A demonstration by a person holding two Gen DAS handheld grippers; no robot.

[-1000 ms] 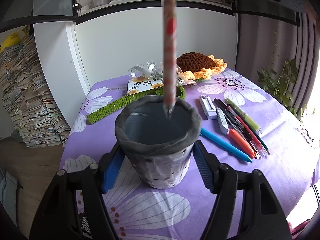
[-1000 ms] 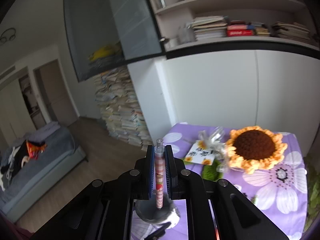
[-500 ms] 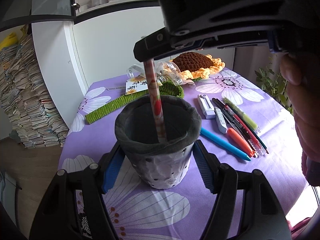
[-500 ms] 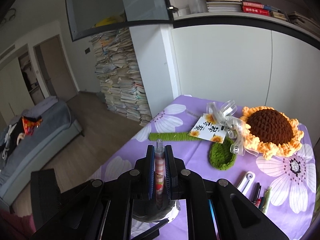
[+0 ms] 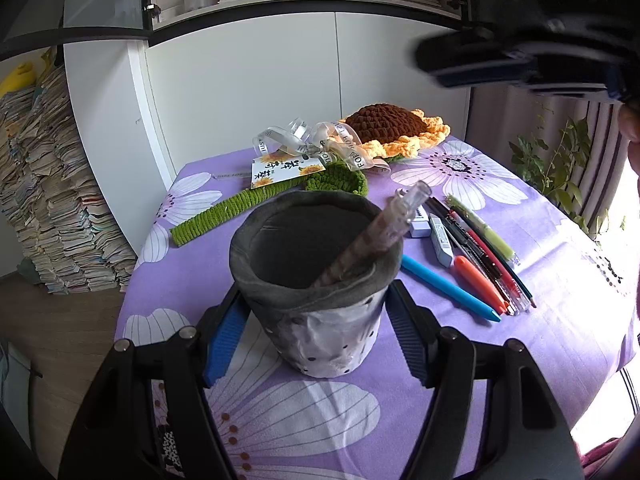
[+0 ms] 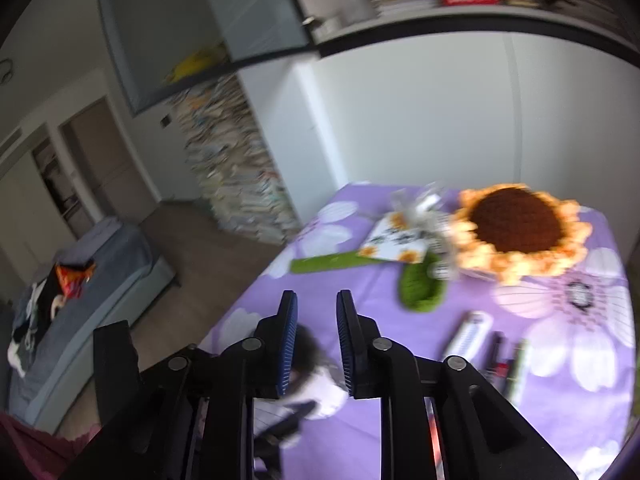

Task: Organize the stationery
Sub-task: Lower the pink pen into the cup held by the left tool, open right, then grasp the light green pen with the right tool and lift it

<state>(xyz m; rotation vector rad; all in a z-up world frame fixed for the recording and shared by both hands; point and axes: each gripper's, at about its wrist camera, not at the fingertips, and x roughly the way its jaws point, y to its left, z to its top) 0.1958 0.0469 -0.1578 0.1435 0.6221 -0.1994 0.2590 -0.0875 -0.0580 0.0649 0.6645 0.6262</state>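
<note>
The patterned pen [image 5: 374,236] now stands in the grey fabric pen holder [image 5: 320,280], well clear of the right gripper [image 6: 316,340], whose blue-padded fingers [image 6: 289,340] have just been opening and stand parted with nothing between them. The left gripper [image 5: 316,340] has its fingers [image 5: 224,338] clenched on the pen holder, one blue pad pressed against each side of its spotted lower wall, so the pen lies between and above those pads, inside the cup. Only the left wrist view shows the pen clearly: its long axis leans up and to the right, the clear capped end resting over the right side of the rim and pointing toward the loose pens, the lower end sunk in the dark interior. That view also shows the right gripper as a blurred dark shape in the upper right corner [image 5: 520,64], and a row of pens [image 5: 476,256] and a blue pen [image 5: 448,288] lying on the purple flowered surface [image 5: 520,360] to the right of the holder. The right wrist view is blurred by motion; there the holder is a dim patch below the parted fingers [image 6: 316,384], and the pen cannot be made out. It shows the crocheted sunflower [image 6: 520,228] at the far end of the surface and a bed [image 6: 80,280] down on the left.
</note>
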